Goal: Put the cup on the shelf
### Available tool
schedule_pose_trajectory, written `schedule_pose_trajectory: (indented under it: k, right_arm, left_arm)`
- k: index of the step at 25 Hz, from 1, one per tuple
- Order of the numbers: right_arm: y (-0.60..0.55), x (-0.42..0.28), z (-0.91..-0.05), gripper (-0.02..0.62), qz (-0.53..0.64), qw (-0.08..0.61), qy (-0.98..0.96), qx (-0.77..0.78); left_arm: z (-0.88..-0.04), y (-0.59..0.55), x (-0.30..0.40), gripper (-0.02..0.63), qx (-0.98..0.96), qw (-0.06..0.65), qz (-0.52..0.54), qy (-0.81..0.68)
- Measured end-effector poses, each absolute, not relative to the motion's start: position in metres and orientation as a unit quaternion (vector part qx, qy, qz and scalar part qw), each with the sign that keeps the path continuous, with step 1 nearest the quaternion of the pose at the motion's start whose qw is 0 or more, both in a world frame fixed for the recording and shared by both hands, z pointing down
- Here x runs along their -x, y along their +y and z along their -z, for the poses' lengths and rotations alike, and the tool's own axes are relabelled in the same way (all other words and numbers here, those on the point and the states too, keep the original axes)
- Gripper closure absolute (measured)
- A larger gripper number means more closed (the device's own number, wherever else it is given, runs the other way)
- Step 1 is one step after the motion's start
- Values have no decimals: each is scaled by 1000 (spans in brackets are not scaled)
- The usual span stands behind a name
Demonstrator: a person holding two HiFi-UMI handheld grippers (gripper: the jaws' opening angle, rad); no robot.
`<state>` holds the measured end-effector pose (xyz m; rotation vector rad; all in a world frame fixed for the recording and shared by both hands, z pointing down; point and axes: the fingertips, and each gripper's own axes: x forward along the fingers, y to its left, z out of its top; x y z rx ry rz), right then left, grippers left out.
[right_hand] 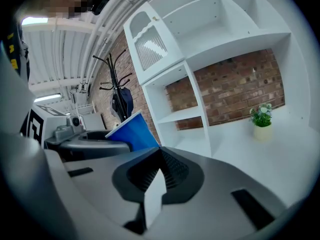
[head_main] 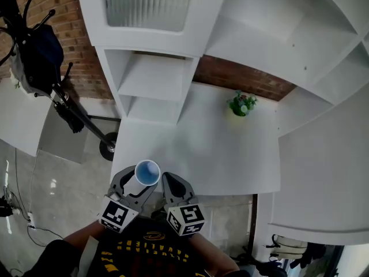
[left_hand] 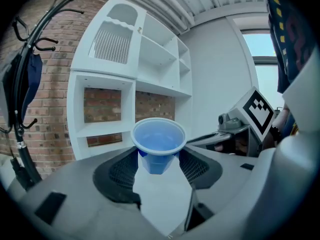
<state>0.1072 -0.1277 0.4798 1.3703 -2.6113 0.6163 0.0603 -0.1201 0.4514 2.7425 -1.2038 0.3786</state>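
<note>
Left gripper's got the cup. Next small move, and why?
Probably lift it forward toward the open shelf compartments. The left gripper is shut on the blue cup, upright, at the near edge of the counter; the shelf lies ahead of it. The right gripper is shut and empty.

Head view looks steeply down; both gripper views look forward, sharing the shelf point(left_hand: 102, 129).
</note>
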Motion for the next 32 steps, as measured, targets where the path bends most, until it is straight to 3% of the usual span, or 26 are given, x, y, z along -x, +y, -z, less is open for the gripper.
schedule_pose_trajectory:
  k: [15, 32]
  right_arm:
    - [-163, -131, -494, 601, -235, 54, -874, -421]
    - [-196, -165, -499, 601, -238, 63, -791, -560]
  left_arm:
    - [-462, -158, -86, 347, -889, 63, -158, -425]
    - [-492, -267, -77, 347, -919, 58, -159, -356]
